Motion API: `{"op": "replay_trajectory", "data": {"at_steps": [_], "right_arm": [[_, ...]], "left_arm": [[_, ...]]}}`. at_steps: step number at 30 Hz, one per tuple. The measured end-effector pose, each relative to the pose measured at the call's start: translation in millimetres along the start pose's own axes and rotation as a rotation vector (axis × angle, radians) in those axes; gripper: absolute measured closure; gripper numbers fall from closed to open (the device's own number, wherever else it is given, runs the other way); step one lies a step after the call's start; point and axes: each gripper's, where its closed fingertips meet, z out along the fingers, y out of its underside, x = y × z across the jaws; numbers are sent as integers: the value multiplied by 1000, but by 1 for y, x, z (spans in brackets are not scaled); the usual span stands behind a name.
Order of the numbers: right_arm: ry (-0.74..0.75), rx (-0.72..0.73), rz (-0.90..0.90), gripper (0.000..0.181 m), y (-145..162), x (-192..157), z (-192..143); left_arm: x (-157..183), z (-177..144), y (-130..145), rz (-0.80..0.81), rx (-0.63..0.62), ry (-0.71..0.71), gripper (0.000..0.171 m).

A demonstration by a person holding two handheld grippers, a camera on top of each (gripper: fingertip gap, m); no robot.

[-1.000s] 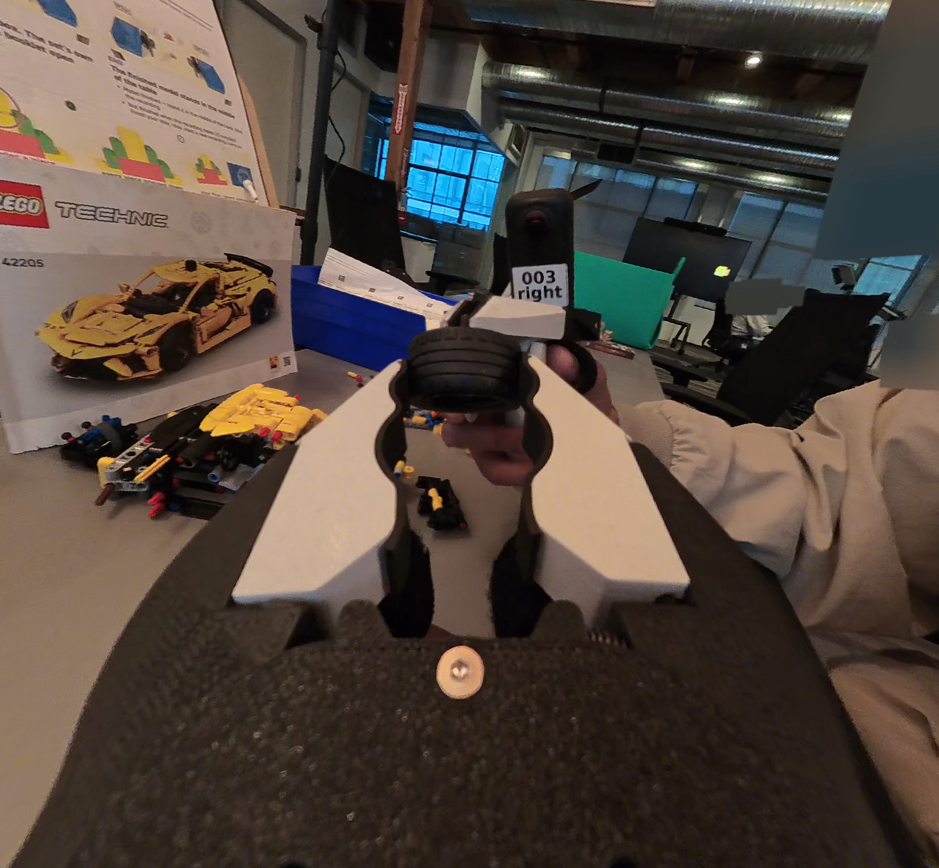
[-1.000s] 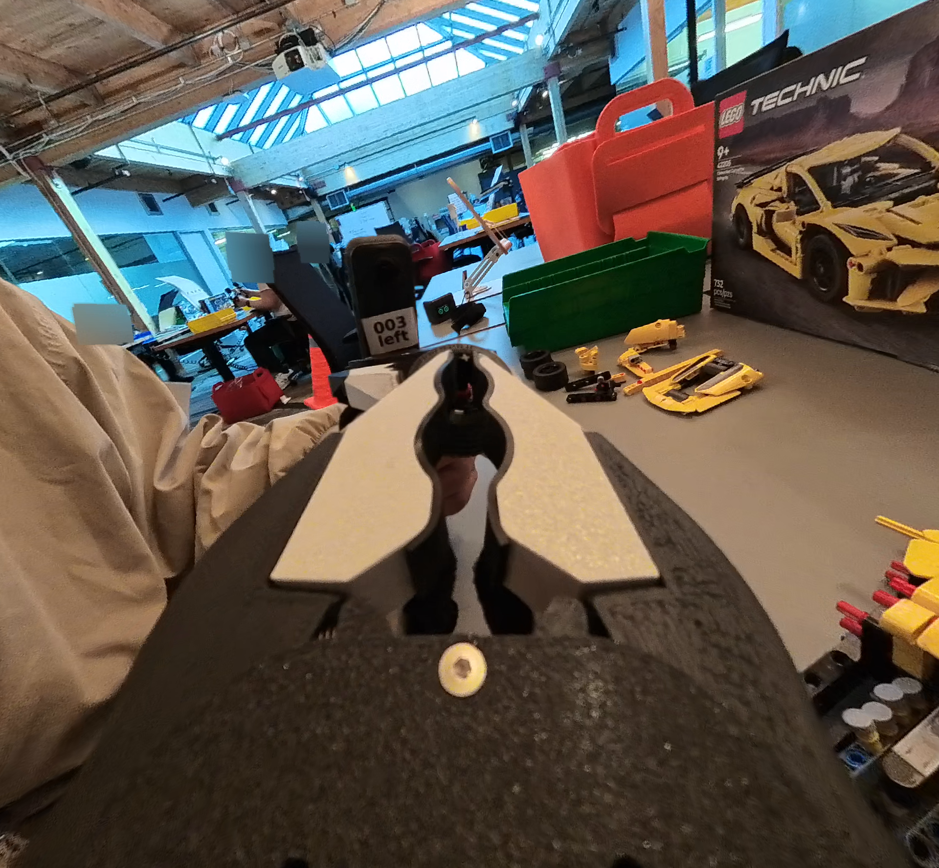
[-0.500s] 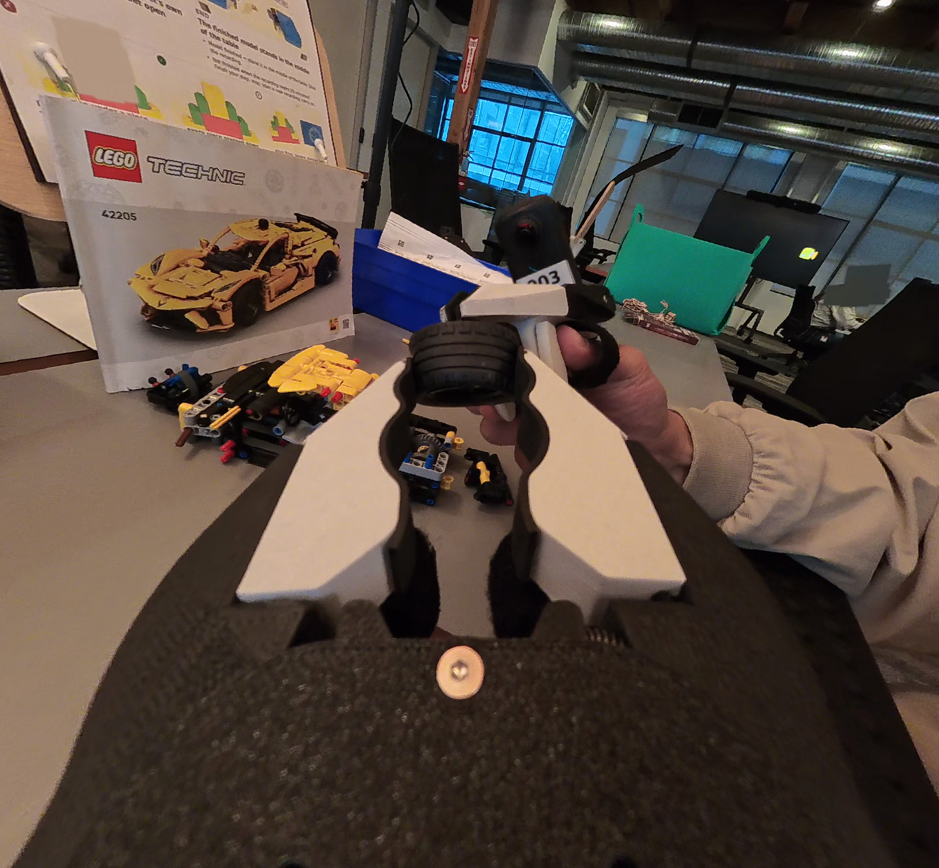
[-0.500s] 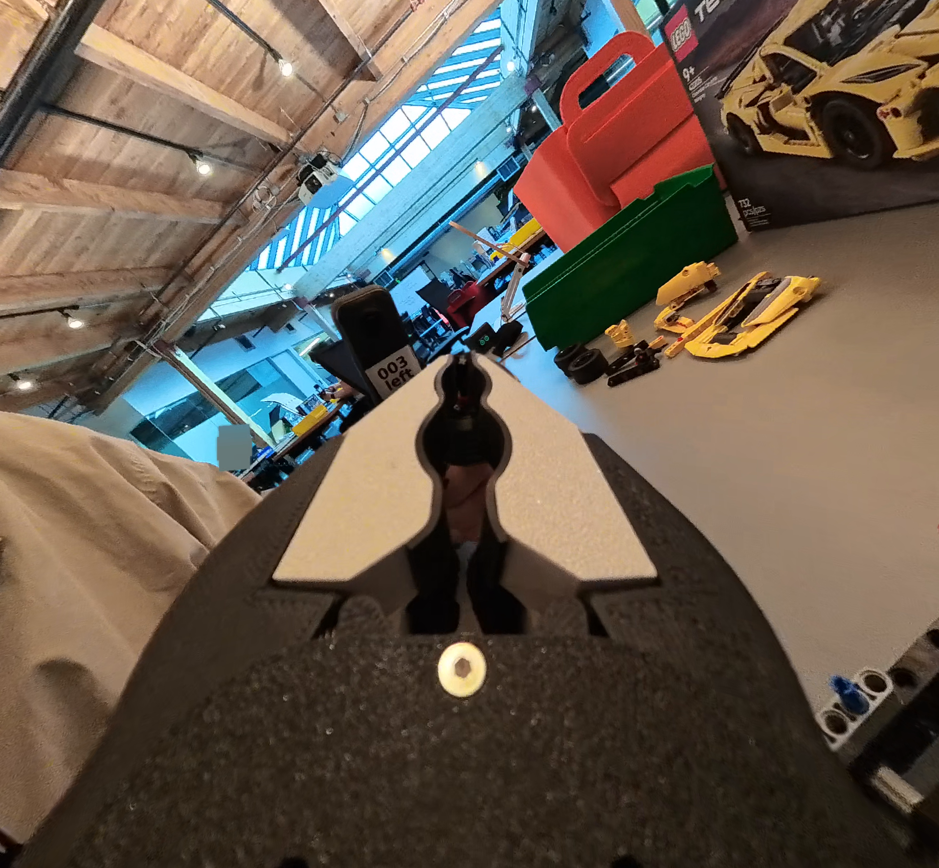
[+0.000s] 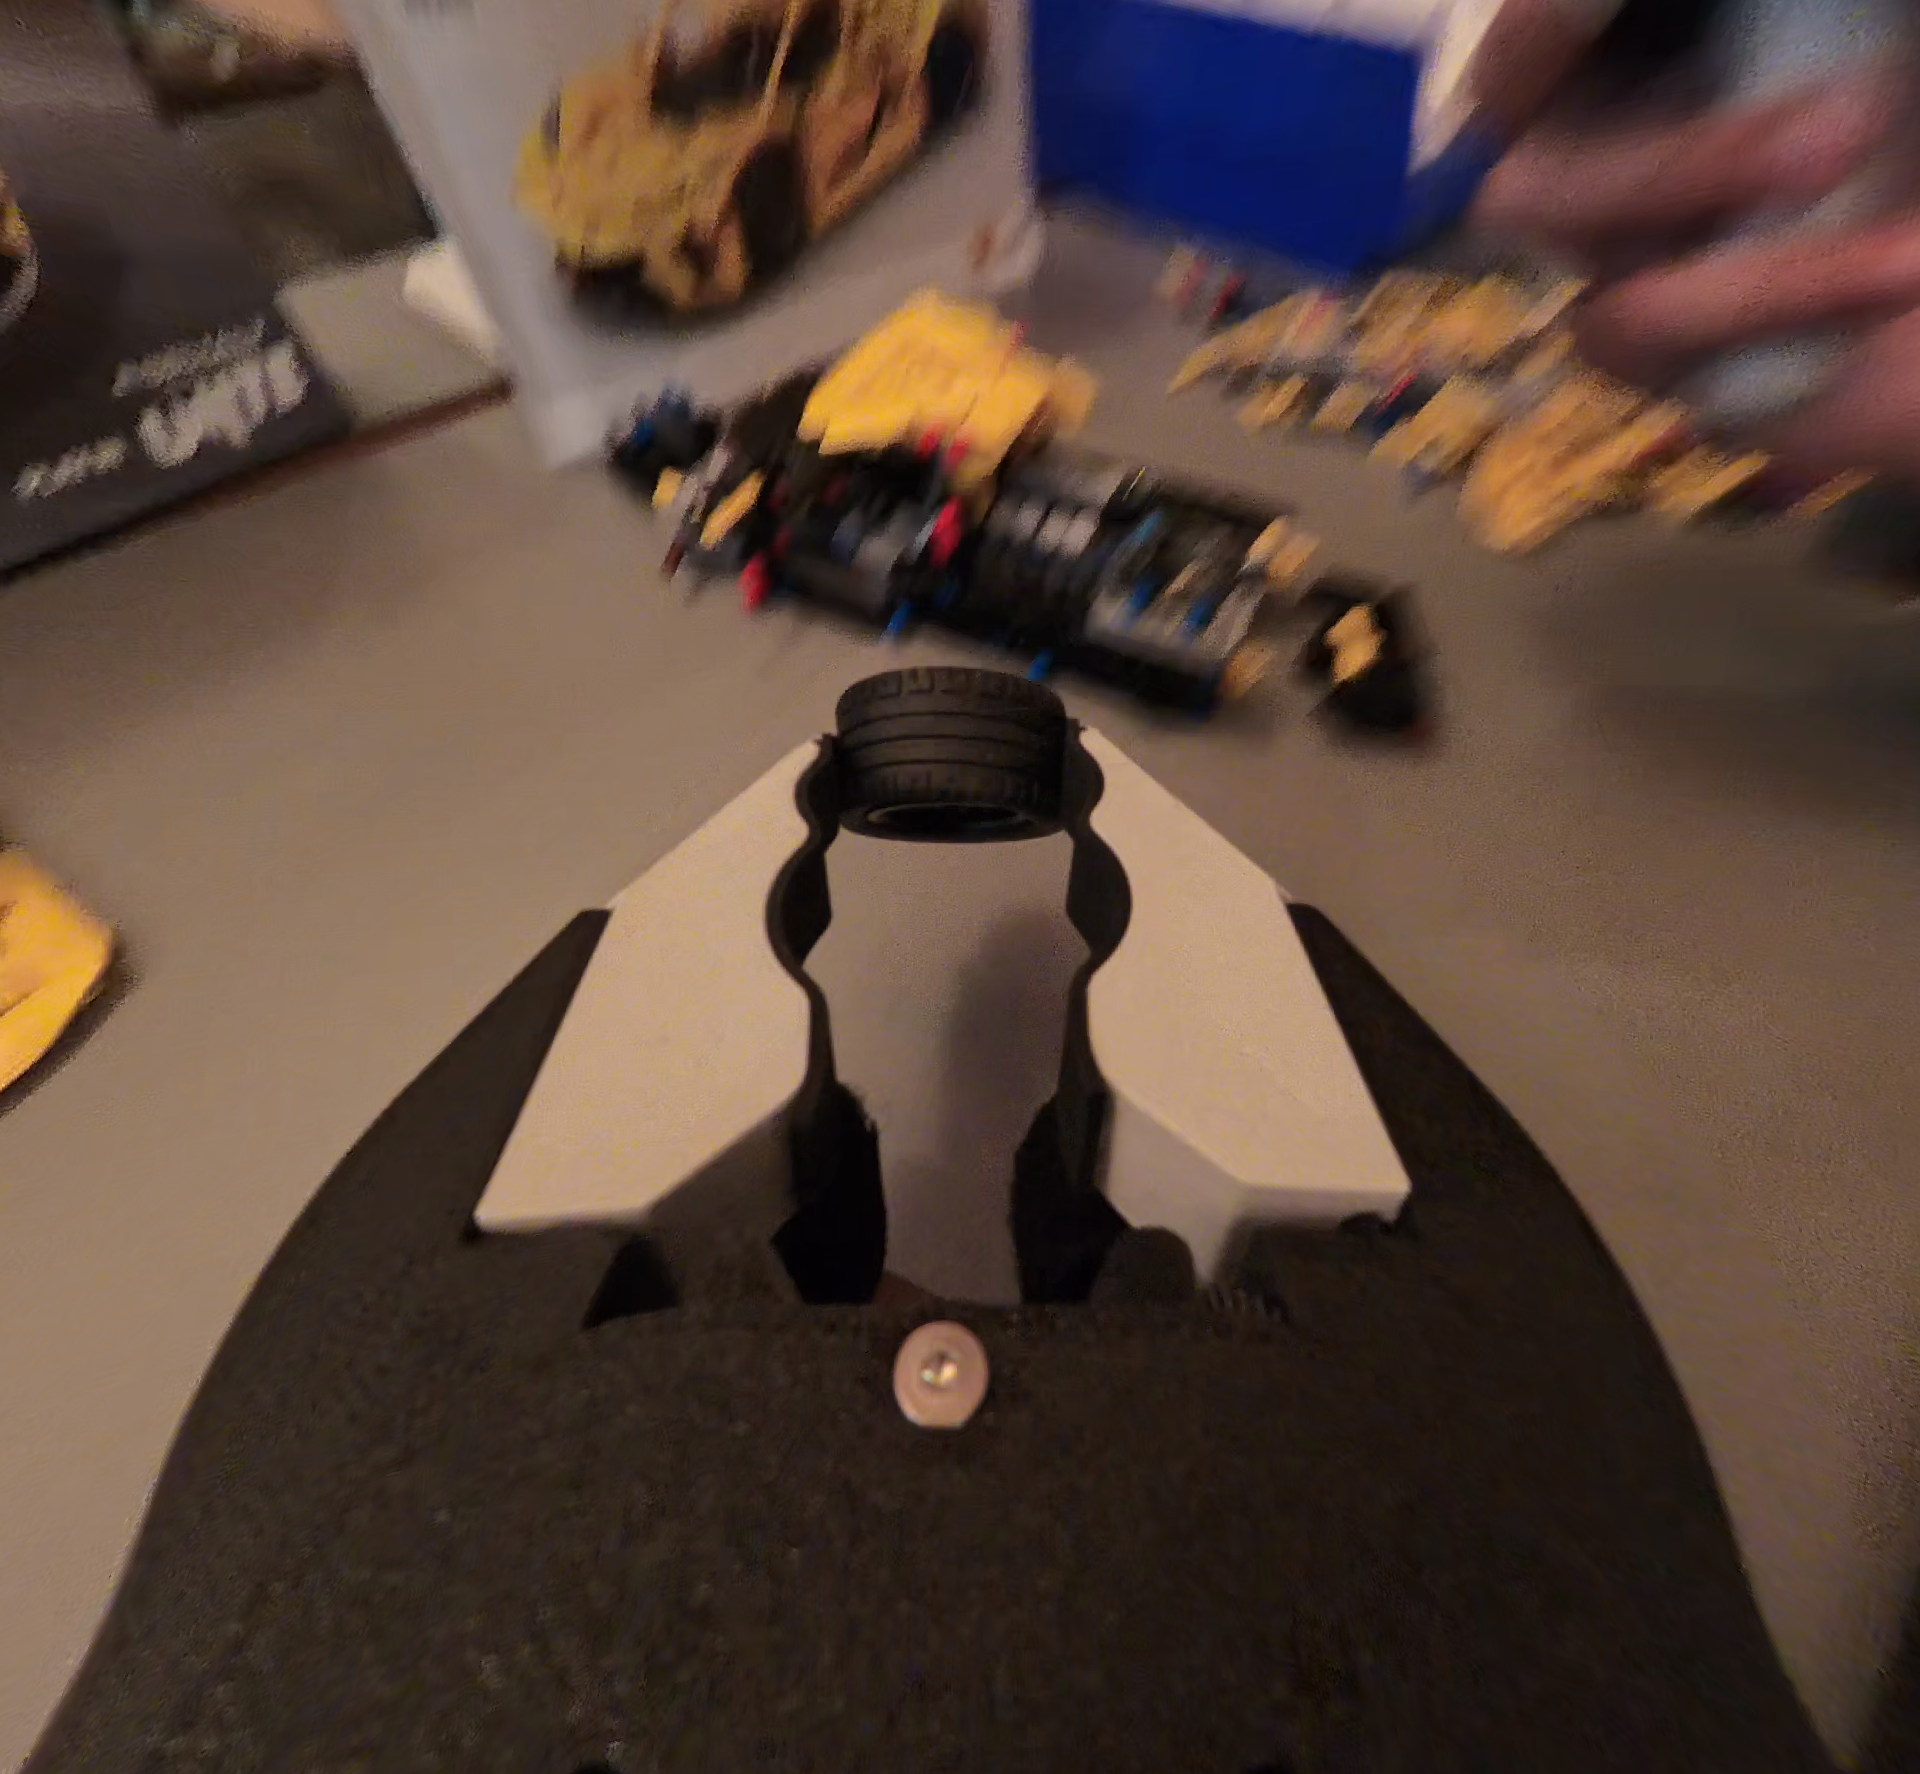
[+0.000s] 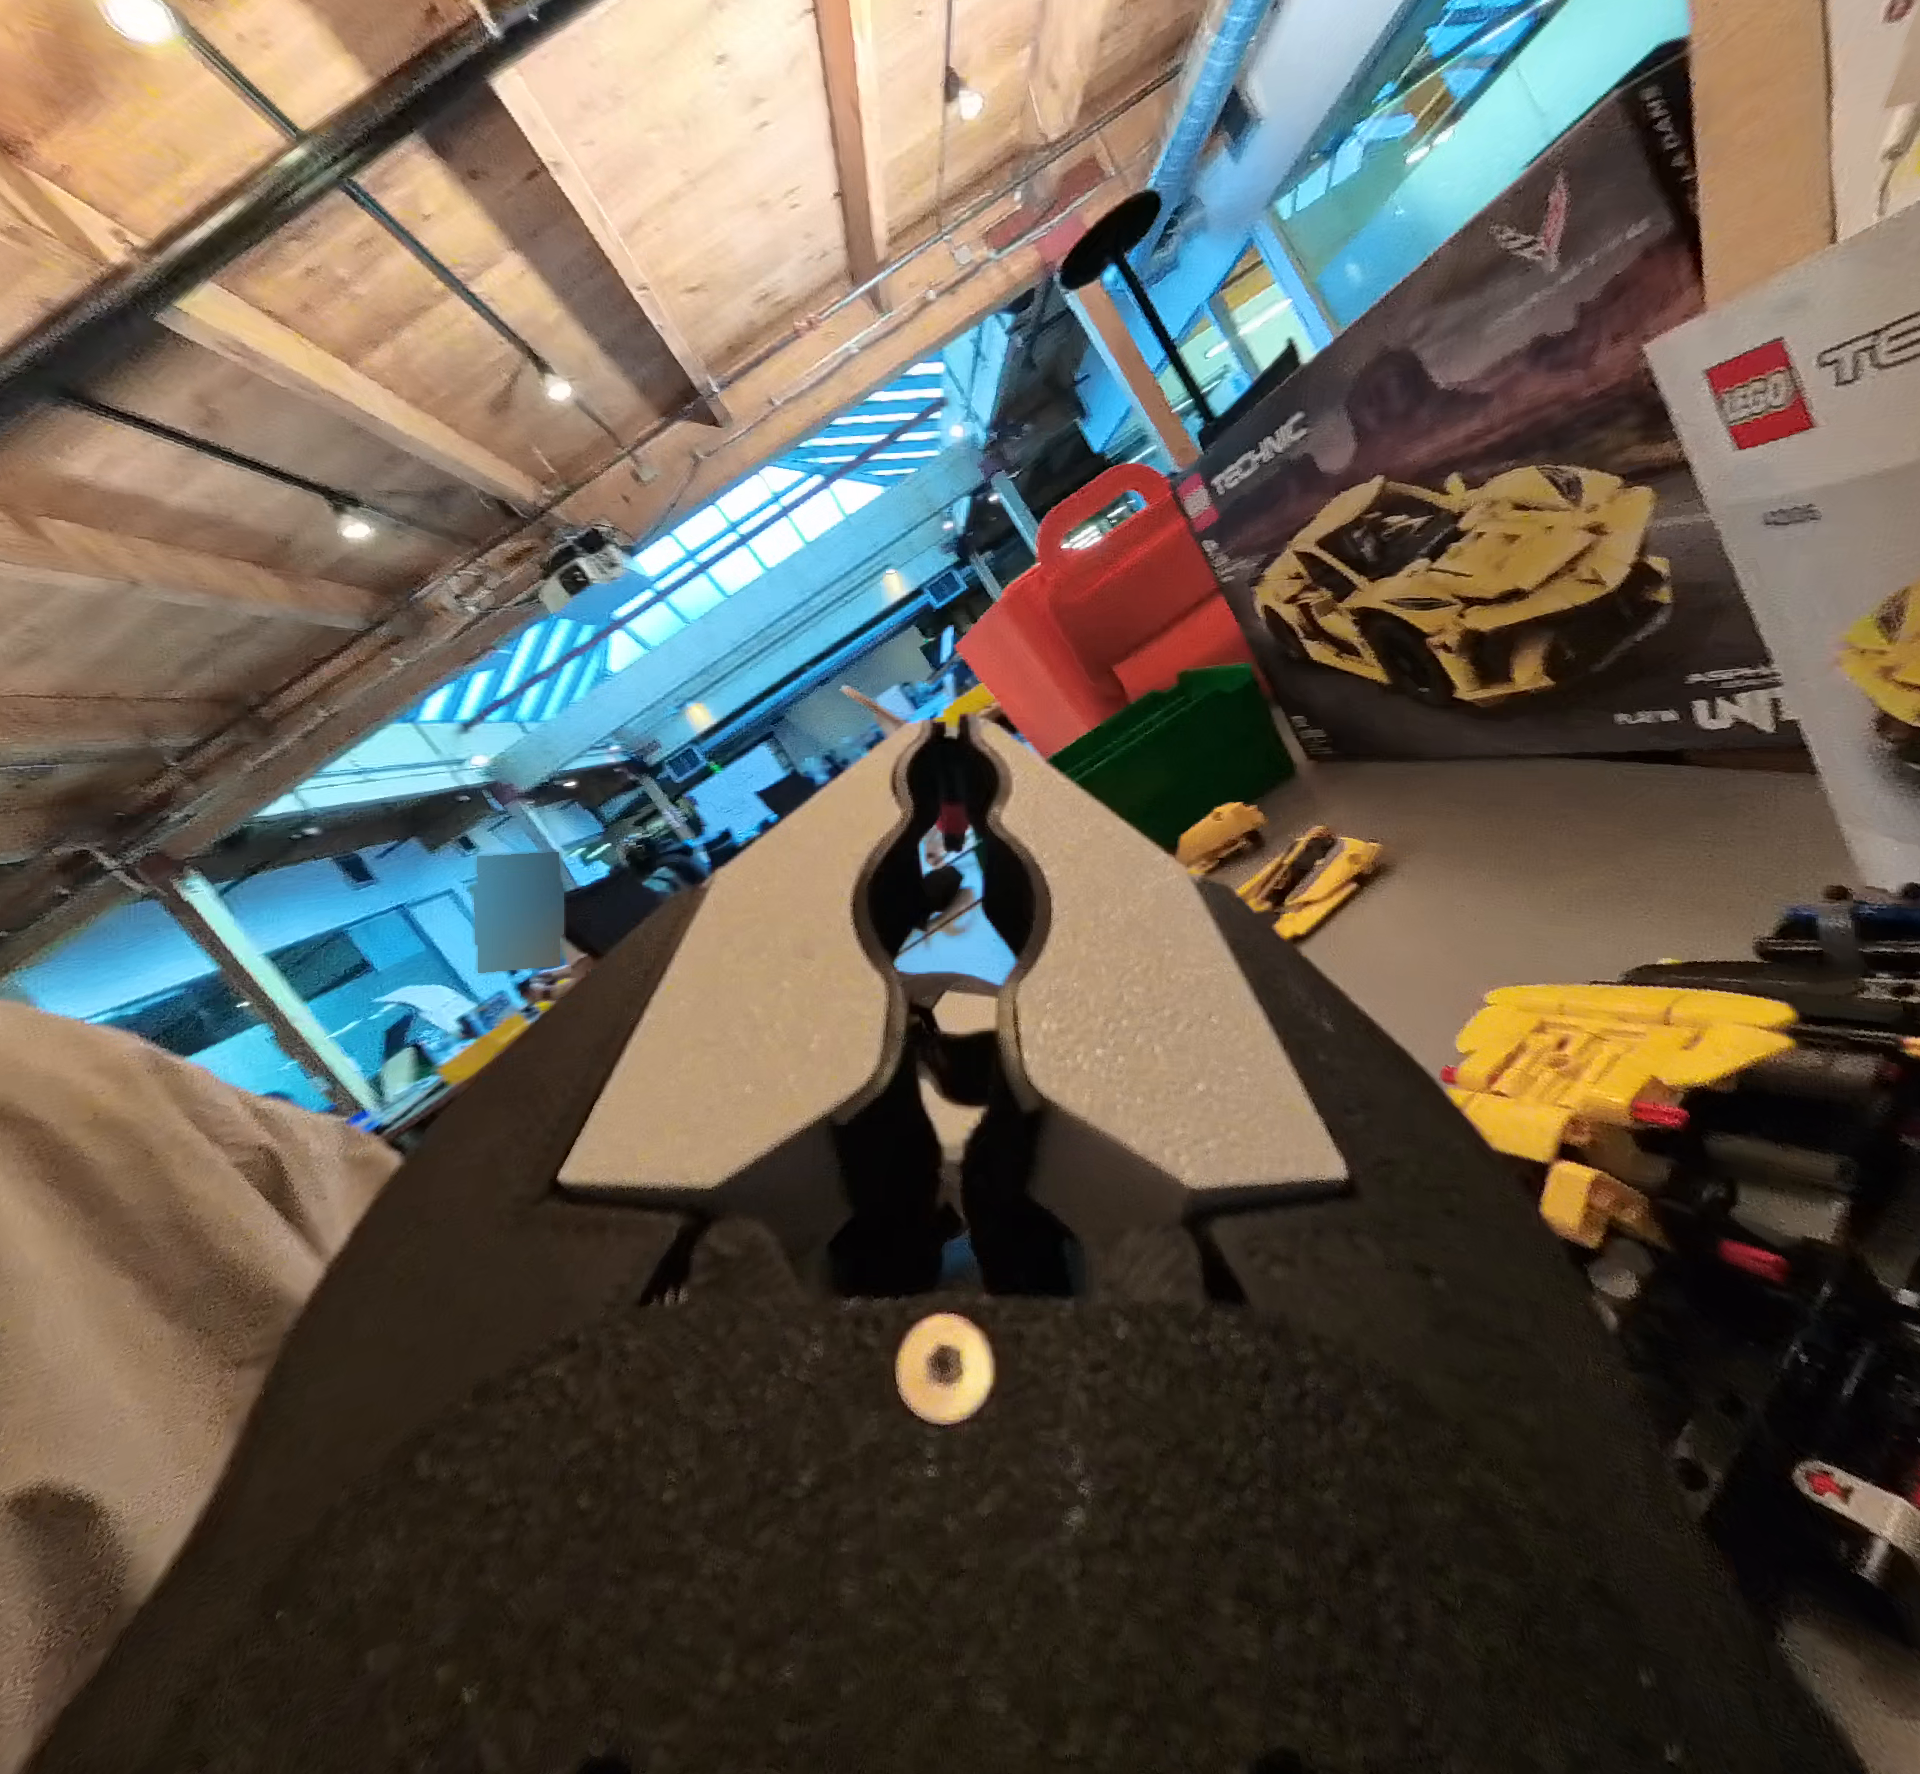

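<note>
1. The left gripper (image 5: 951,768) grips a small black rubber tire (image 5: 951,753) between its fingertips, jaws narrowed onto its sidewalls, tread facing the camera; the tire is held above the grey table (image 5: 312,737).
2. The right gripper (image 6: 951,737) has its tips nearly together; a thin dark piece with a red bit (image 6: 948,805) sits in the slot just behind the tips, and the jaws appear pinched on it, though it is small and hard to make out.
3. Just beyond the tire in the left wrist view lies a partly built black chassis (image 5: 997,529) with yellow panels, red and blue pins; heavily blurred.
4. Right of the chassis are scattered yellow pieces (image 5: 1455,394), blurred, and a blurred hand (image 5: 1714,197) at the right edge over them.
5. Behind stands a white booklet (image 5: 675,114) picturing a yellow car, next to it a blue bin (image 5: 1226,124) holding white sheets.
6. The right wrist view is tilted up towards a wooden ceiling (image 6: 623,114); the chassis (image 6: 1714,1153) is close on the right.
7. Farther off: two loose yellow body parts (image 6: 1288,862), a green bin (image 6: 1174,768), a red container (image 6: 1101,612), a dark box (image 6: 1507,561) picturing a yellow car.
8. A beige sleeve (image 6: 135,1257) fills the lower left.
</note>
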Motion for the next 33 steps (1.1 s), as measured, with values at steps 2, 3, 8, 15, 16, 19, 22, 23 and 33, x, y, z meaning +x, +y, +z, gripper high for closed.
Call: {"op": "replay_trajectory", "data": {"at_steps": [2, 3, 8, 15, 16, 19, 22, 23, 33], "right_arm": [[24, -3, 5, 181, 5, 6, 2], [45, -40, 9, 180, 12, 12, 4], [92, -229, 27, 179, 58, 25, 18], [246, -450, -178, 179, 109, 37, 33], [239, -468, -196, 179, 116, 33, 37], [212, -504, -217, 179, 131, 24, 47], [209, -498, -241, 179, 133, 21, 50], [210, -490, -240, 180, 131, 21, 50], [195, -505, -214, 179, 130, 20, 46]], "left_arm": [[-8, 9, 24, 62, -142, -68, 129], [-8, 12, 30, 78, -177, -77, 129], [-3, 15, 33, 16, -192, -51, 124], [13, -11, -31, 27, 133, -17, 119], [17, -12, -36, 17, 153, 6, 120], [26, -17, -47, -59, 216, 99, 139], [30, -18, -45, -110, 204, 163, 149], [31, -18, -43, -103, 197, 160, 149], [26, -18, -46, -75, 223, 116, 166]]}}
